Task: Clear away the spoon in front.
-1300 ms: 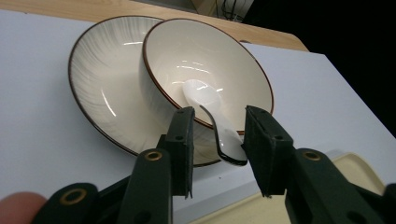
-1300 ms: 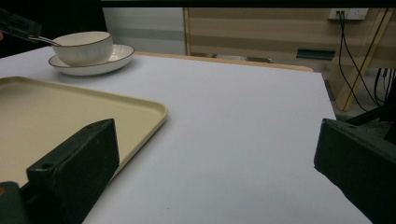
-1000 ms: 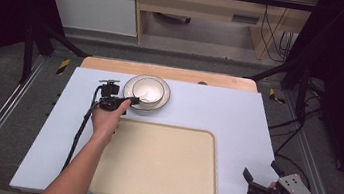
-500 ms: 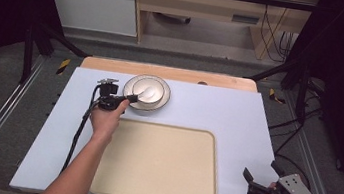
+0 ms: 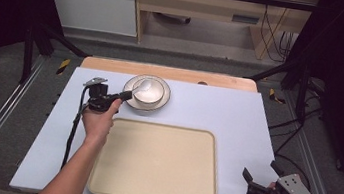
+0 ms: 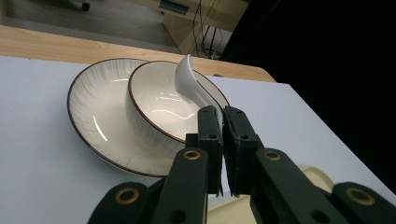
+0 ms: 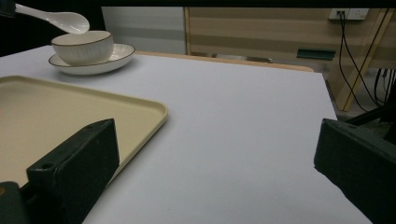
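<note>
Since the earlier frame the spoon [image 6: 192, 84] has been raised above the bowl [image 5: 148, 93], pinched by its handle in the closed left gripper [image 5: 127, 95]. The right gripper [image 5: 263, 175], wide open and empty, is held well off from the bowl.

the right gripper [image 7: 210, 163] has its two black jaws spread wide over the pale lavender counter [image 7: 243, 121]. a flat cream rectangular tray [image 7: 70, 112] lies at left. beyond it, a white brown-rimmed bowl [image 7: 83, 46] sits on a matching plate [image 7: 116, 56], a white ceramic spoon [image 7: 60, 19] just above the bowl.
</note>
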